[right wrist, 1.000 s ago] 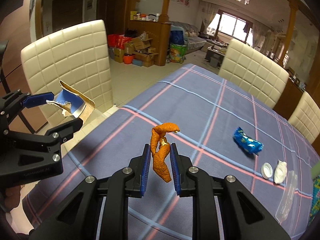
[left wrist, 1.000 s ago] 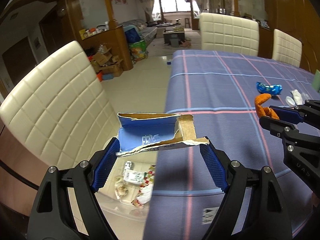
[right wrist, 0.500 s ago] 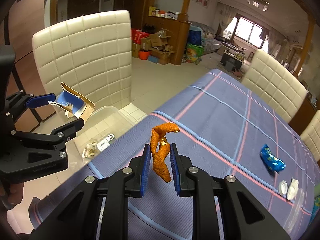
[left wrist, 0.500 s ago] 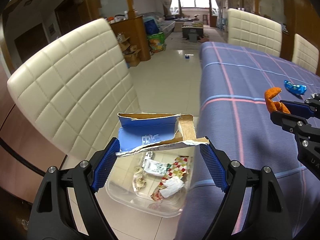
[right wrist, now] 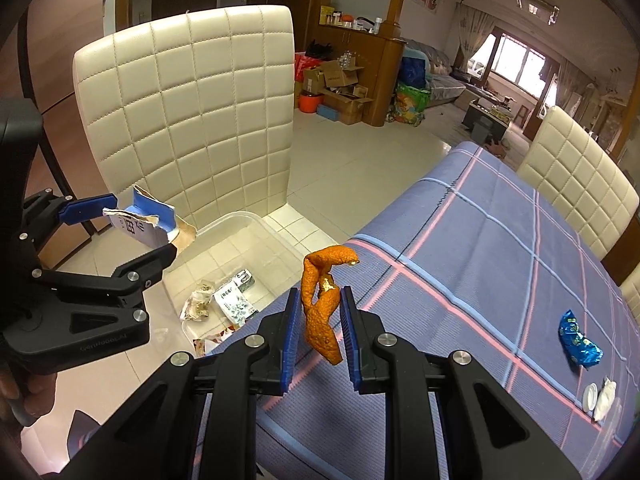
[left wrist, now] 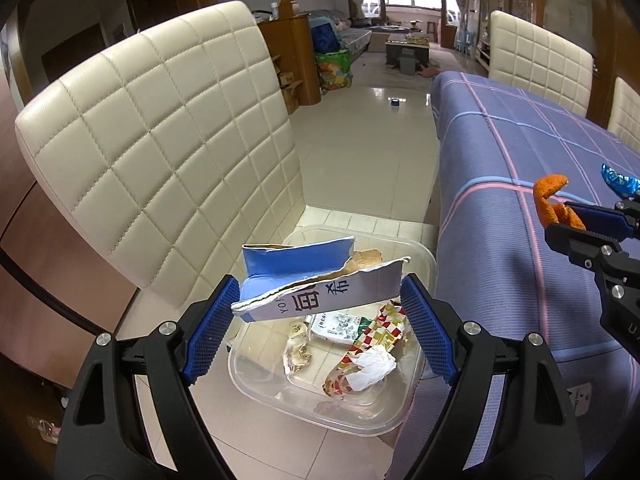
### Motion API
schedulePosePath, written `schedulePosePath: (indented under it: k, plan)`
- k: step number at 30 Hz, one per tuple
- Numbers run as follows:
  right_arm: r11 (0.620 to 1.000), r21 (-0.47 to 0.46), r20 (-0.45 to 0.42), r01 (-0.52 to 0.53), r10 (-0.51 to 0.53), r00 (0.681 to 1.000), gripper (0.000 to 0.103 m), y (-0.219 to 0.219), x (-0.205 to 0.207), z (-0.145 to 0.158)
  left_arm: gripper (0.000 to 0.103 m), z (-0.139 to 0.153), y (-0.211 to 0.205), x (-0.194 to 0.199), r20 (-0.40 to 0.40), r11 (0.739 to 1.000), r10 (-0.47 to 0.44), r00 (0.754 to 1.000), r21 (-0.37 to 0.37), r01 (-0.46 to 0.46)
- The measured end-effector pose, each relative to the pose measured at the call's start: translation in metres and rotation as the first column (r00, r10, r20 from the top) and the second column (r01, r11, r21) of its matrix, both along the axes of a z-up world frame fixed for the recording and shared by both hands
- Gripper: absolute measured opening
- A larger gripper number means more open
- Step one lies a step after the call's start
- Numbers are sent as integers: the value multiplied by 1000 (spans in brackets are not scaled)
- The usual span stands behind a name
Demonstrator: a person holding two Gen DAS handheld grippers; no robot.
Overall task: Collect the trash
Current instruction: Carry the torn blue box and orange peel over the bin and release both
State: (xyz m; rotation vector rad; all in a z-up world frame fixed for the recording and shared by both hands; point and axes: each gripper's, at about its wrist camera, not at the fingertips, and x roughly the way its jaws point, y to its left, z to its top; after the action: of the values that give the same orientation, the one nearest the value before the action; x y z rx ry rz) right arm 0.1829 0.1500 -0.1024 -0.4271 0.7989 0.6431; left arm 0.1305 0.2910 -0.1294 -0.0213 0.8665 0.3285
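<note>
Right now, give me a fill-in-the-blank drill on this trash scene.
1. The right claw grips a twisted ____ peel.
2. The torn blue-and-white carton hangs over the clear plastic ____.
3. The tub stands on the ____.
4. The shiny blue wrapper lies on the ____ tablecloth.

Missing: orange; tub; floor; purple

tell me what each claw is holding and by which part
Left claw: torn blue and white cardboard carton, across its two ends, jaws just opening. Right claw: curled orange peel strip, pinched at its middle.
</note>
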Motion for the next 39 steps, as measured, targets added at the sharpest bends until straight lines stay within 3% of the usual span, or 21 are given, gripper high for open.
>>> schedulePosePath:
  k: [2, 3, 20, 36, 37, 38, 39]
  plan:
    - [1000, -3, 1, -2, 2, 1000, 20, 1, 1, -2, 97, -1, 4, 1, 0, 1000, 11, 1000, -8, -11]
    - [1000, -4, 0, -2, 2, 1000, 20, 2, 1, -2, 98, -1, 6, 0, 7, 1000, 24, 1000, -3, -24]
    - [999, -17, -24, -34, 33, 999, 20, 23, 4, -15, 98, -11, 23, -11, -19, 998, 67, 998, -6, -67]
    - [996, -9, 1, -90, 90, 996, 22, 92, 38, -10, 98, -13, 61, -10, -21, 989, 146, 989, 6, -146]
    - [996, -9, -7, -88, 88, 996, 31, 94, 41, -11, 98, -13, 62, -9, -22, 989, 147, 989, 9, -147]
    - [997, -7, -18, -82, 81, 997, 50, 96, 45, -12, 98, -13, 63, -8, -23, 989, 148, 989, 10, -148]
    - [997, -4, -18, -77, 77, 997, 60, 96, 47, -13, 98, -13, 65, -7, -25, 989, 147, 989, 9, -147]
